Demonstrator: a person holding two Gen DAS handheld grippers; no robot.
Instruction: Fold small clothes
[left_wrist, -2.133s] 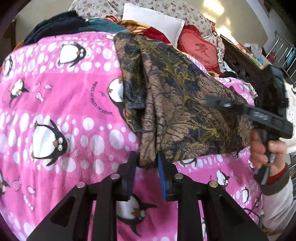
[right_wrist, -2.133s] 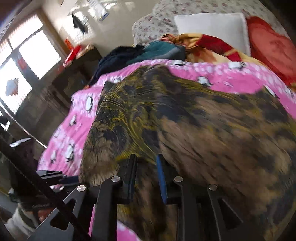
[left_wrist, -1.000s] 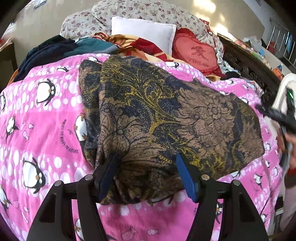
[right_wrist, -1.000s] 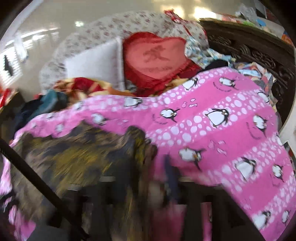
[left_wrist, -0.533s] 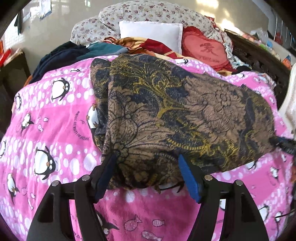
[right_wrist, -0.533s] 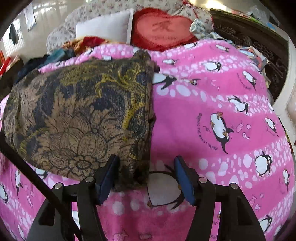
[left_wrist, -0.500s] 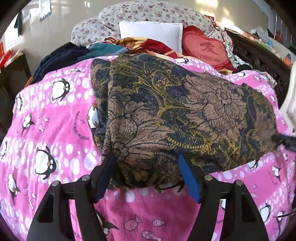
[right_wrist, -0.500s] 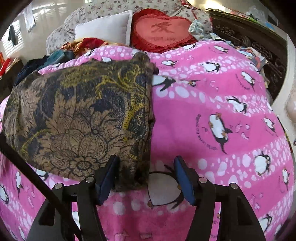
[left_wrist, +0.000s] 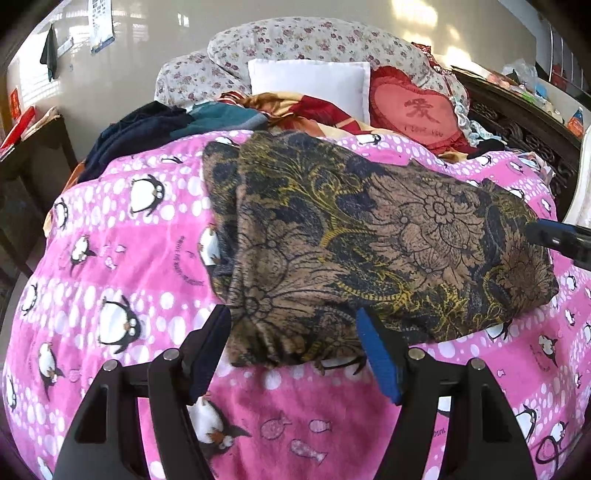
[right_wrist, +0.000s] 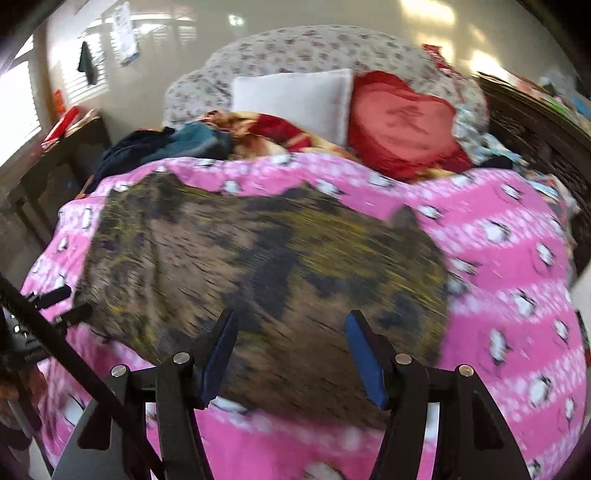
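A brown, navy and gold floral garment (left_wrist: 369, 236) lies folded over on the pink penguin blanket (left_wrist: 122, 266). My left gripper (left_wrist: 295, 347) is open and empty, its jaws spread at the garment's near left corner. My right gripper (right_wrist: 290, 350) is open and empty, its jaws spread over the garment's (right_wrist: 266, 269) near edge; that view is blurred by motion. The right gripper's black tip (left_wrist: 557, 238) shows at the garment's right edge in the left wrist view. The left gripper's fingers (right_wrist: 62, 306) show at the garment's left edge in the right wrist view.
At the head of the bed are a white pillow (left_wrist: 310, 86), a red heart cushion (left_wrist: 413, 110), a floral pillow (left_wrist: 314, 42) and a heap of dark and teal clothes (left_wrist: 166, 123). A dark wooden bed frame (left_wrist: 517, 133) runs along the right; a dark table (left_wrist: 33, 155) stands left.
Both grippers were shut on the garment two seconds ago and have since let go and opened. The garment now lies folded on the blanket. The right gripper has swung left over it.
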